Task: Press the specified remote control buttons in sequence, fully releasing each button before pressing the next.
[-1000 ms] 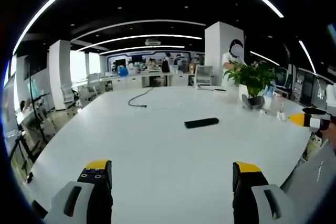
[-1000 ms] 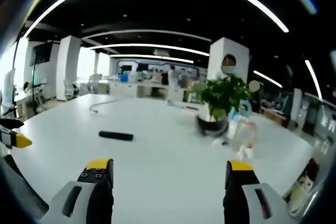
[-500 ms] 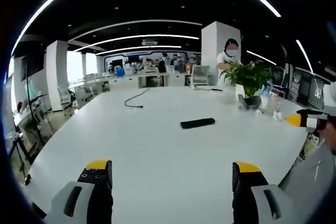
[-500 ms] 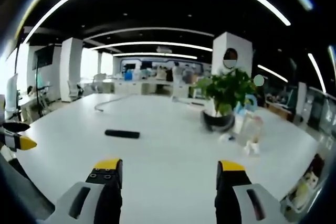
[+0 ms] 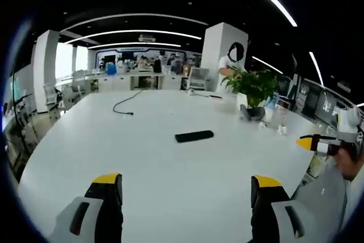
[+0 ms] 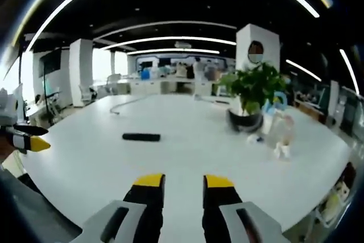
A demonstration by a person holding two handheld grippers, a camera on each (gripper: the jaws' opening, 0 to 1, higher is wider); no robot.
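A black remote control lies flat near the middle of a large white table. My left gripper hovers over the near edge, open wide, with nothing between its jaws. The remote also lies ahead and to the left in the right gripper view. My right gripper is open by only a narrow gap, with nothing held. The right gripper's yellow tip enters the left gripper view at the right edge. The left gripper's yellow tip shows at the left of the right gripper view.
A potted green plant stands on the table's right side, with small bottles beside it. A dark cable trails across the far left of the table. Office desks, chairs and a person lie beyond.
The right gripper's jaws have drawn together from wide apart to a narrow gap. Both views have shifted slightly; the remote lies where it was. The left gripper's jaws are unchanged.
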